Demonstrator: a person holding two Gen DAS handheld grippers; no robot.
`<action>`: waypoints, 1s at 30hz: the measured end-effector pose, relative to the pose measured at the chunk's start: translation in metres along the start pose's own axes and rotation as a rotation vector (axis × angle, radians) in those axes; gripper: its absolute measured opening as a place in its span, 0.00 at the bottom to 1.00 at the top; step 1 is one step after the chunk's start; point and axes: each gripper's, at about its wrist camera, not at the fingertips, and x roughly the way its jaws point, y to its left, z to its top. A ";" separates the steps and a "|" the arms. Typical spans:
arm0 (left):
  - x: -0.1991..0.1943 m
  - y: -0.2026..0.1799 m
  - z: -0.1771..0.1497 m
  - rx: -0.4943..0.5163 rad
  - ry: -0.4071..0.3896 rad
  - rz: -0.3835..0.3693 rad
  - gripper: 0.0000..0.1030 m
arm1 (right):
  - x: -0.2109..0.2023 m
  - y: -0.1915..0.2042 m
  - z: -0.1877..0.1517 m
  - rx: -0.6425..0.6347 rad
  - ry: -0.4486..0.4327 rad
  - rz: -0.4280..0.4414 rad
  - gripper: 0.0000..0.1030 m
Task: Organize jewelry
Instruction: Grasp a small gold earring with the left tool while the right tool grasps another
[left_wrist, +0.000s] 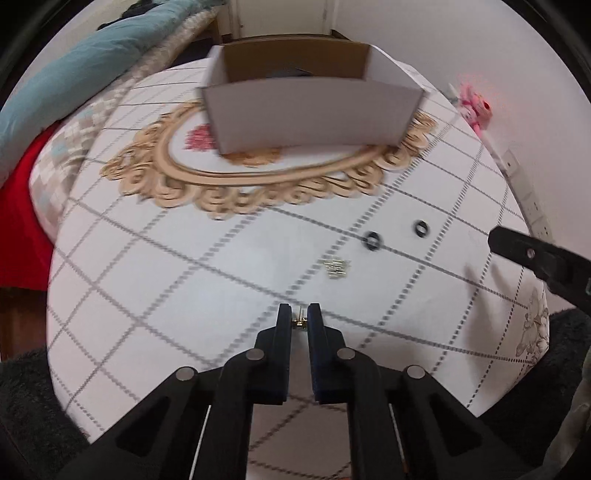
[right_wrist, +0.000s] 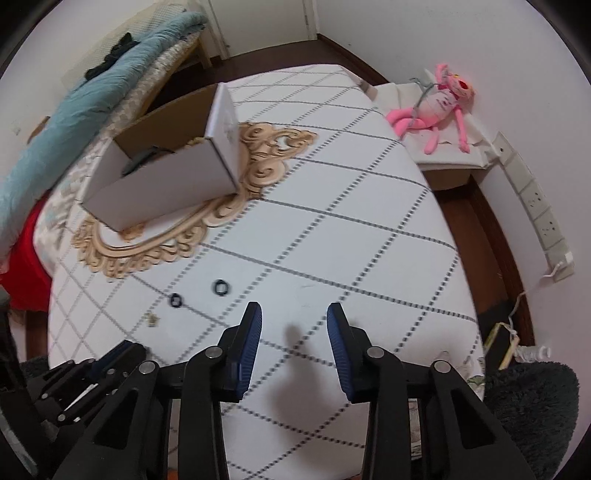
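My left gripper (left_wrist: 298, 311) is shut on a small gold jewelry piece (left_wrist: 298, 323), low over the white checked tablecloth (left_wrist: 184, 280). Just beyond it lies another small gold piece (left_wrist: 335, 267), and further right two black rings (left_wrist: 373, 240) (left_wrist: 421, 229). A white cardboard box (left_wrist: 310, 110) stands at the far side, with something dark inside. My right gripper (right_wrist: 294, 314) hovers open over bare cloth with nothing between its fingers. To its left in that view lie the rings (right_wrist: 175, 300) (right_wrist: 221, 287), the gold piece (right_wrist: 150, 318) and the box (right_wrist: 166, 181).
A pink plush toy (right_wrist: 439, 103) lies on a low shelf at the far right. A teal blanket (right_wrist: 92, 107) is piled on the left. Wall sockets (right_wrist: 535, 206) line the right wall. A dark fluffy cloth (right_wrist: 524, 398) hangs at the near edge.
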 end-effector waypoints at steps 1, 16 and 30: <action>-0.003 0.009 0.001 -0.021 -0.003 0.005 0.06 | 0.000 0.005 0.001 -0.006 0.008 0.035 0.38; -0.001 0.097 -0.006 -0.201 0.006 0.105 0.06 | 0.036 0.127 -0.022 -0.281 0.028 0.136 0.38; 0.000 0.100 -0.005 -0.215 0.000 0.097 0.06 | 0.053 0.145 -0.036 -0.412 0.010 0.029 0.02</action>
